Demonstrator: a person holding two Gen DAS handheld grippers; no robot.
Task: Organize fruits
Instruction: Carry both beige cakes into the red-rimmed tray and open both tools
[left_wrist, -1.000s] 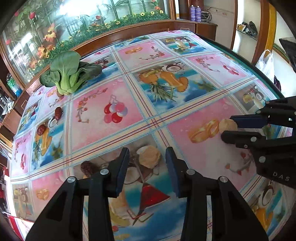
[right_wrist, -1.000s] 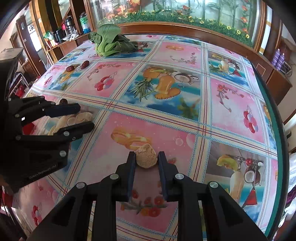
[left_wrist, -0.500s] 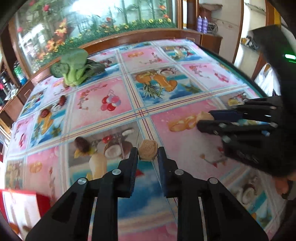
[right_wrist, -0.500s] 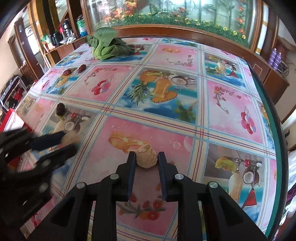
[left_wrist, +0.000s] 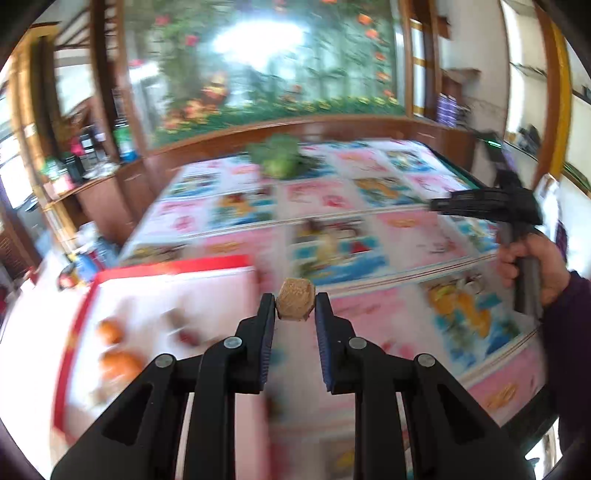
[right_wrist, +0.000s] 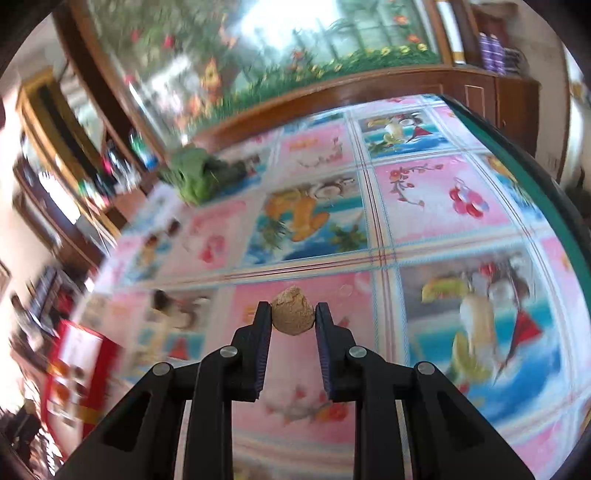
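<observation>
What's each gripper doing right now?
Left gripper: shut on a small brown fruit.
Right gripper: shut on another small brown fruit.

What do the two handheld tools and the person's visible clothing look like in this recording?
Both tools are matte black plastic: the left tool and right tool each have two angular fingers with dark blue ribbed pads and round silver pivot screws. In the left wrist view, a hand grips a dark handle and wears a dark purple sleeve. No cables visible.

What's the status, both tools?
Left tool shut on tan fruit. Right tool shut on second tan fruit. Red-rimmed tray ahead-left, path clear.
</observation>
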